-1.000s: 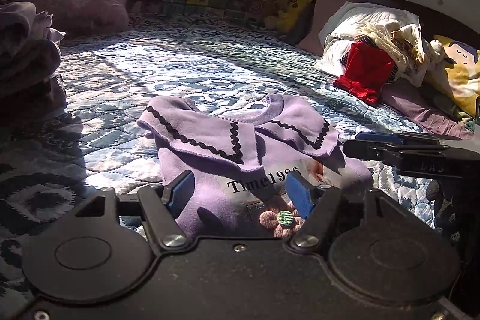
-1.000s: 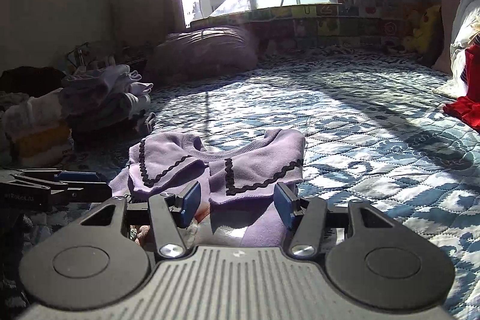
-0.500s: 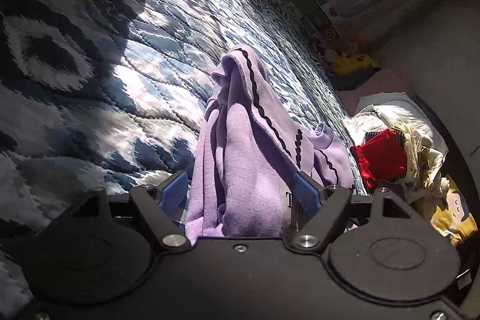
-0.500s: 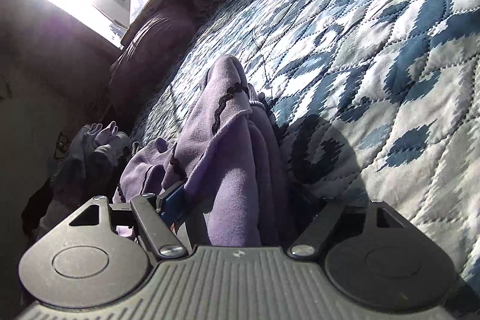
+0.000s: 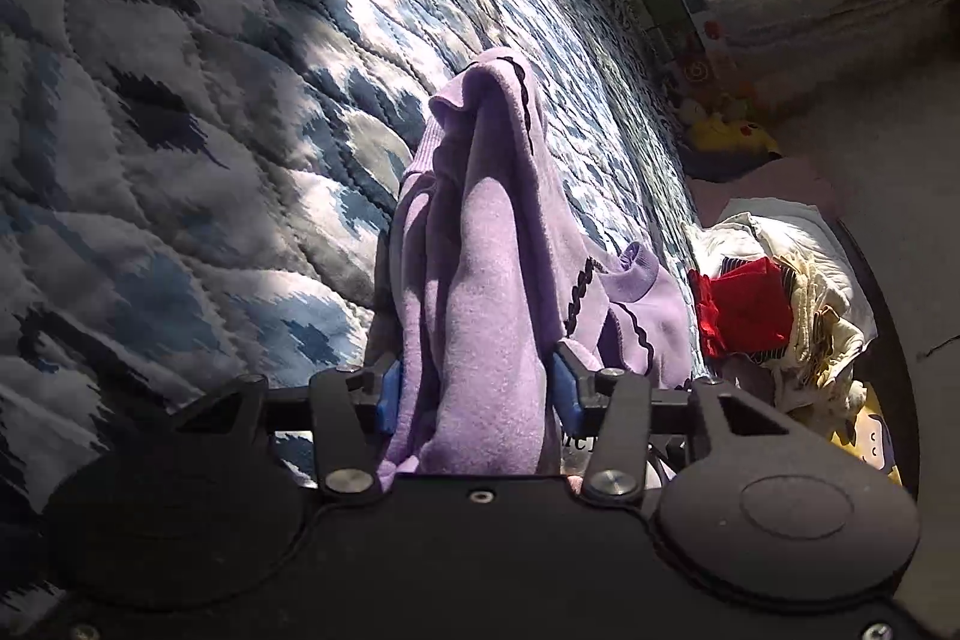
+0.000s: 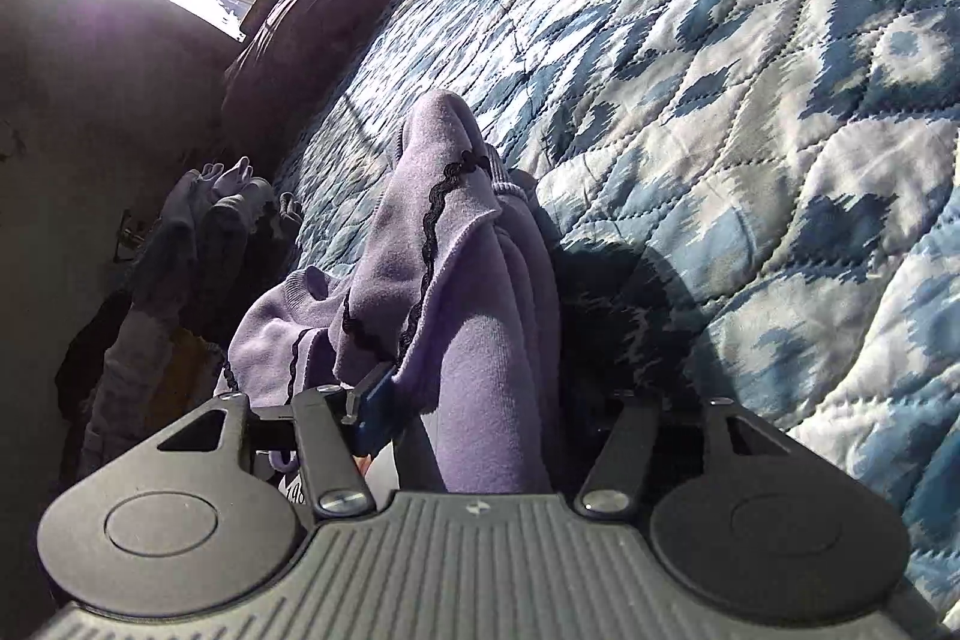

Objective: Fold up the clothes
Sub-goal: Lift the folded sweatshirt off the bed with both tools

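The blue-and-white quilt (image 5: 180,196) fills most of both views, one bed surface under everything. On it lies one purple sweater (image 5: 480,292), running up the centre of each frame from the bottom edge, its black wavy trim showing along the collar. The left gripper (image 5: 474,394) has its jaws narrowed around a thick bunch of that purple fabric at lower centre of the left view. The right gripper (image 6: 480,412) looks likewise closed on a bunch of the same garment, though its right-hand pad is hidden behind cloth and shadow. By my reading the fold is underway rather than finished: both sides are pinched and raised, and the sweater is bunched, not yet laid flat in a tidy shape. One heap of unfolded clothes (image 5: 780,304), red and cream, sits at right of the left view; one darker stack of clothes (image 6: 180,244) sits at left of the right view.
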Tool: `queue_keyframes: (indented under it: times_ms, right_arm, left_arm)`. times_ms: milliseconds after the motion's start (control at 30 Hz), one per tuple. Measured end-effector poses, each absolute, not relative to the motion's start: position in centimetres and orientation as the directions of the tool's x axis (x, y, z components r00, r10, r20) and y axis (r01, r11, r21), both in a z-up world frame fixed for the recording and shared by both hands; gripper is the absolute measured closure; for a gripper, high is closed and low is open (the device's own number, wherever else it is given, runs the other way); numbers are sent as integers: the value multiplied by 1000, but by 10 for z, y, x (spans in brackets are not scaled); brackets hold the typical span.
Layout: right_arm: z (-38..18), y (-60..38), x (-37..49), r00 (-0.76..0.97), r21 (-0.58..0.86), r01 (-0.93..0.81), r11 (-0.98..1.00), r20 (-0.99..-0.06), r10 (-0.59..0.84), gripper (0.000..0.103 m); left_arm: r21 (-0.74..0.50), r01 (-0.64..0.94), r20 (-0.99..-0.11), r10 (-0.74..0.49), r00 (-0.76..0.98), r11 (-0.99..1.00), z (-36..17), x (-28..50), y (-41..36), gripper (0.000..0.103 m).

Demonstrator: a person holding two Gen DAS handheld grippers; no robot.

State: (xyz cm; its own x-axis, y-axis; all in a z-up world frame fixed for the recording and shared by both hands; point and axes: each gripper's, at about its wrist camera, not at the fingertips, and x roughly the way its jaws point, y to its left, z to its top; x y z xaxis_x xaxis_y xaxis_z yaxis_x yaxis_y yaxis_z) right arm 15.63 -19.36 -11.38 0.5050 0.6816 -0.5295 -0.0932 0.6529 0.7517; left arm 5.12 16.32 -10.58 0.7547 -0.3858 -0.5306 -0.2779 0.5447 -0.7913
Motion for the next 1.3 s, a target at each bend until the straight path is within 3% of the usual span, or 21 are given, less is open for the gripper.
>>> queue_keyframes:
  times_ms: [167, 300, 400, 467, 533, 667, 867, 1067, 1300]
  right_arm:
    - [-117, -225, 125, 598, 790, -51, 611, -466, 652, 31]
    - [-116, -221, 143, 606, 817, -51, 574, -431, 668, 26]
    - [-124, -212, 161, 589, 827, -17, 562, -446, 674, 25]
    - [-130, -206, 163, 587, 819, -33, 573, -448, 675, 26]
    - [-129, -201, 156, 572, 799, -73, 598, -457, 681, 27]
    - [-130, -191, 138, 550, 753, -152, 641, -474, 687, 40]
    - [-119, -189, 139, 554, 798, -154, 582, -418, 720, 58]
    - [-63, -150, 141, 496, 851, -280, 444, -268, 826, 60]
    - [11, -3, 147, 226, 865, -458, 205, -110, 968, 60]
  left_arm:
    - [-812, -291, -494, -329, 805, 506, -101, 5, 185, 27]
    - [-834, -266, -448, -311, 838, 484, -84, 29, 196, 23]
    - [-831, -296, -466, -300, 832, 471, -87, 54, 193, 22]
    - [-790, -329, -521, -285, 804, 517, -95, 64, 184, 27]
    - [-760, -320, -553, -304, 776, 565, -106, 66, 165, 40]
    - [-746, -284, -538, -294, 790, 602, -112, 51, 139, 46]
    - [-820, -289, -483, -328, 812, 494, -112, 42, 152, 64]
    - [-873, -227, -360, -257, 897, 431, -49, -4, 192, 66]
    - [-900, -203, -212, 18, 977, 386, 26, -105, 282, 66]
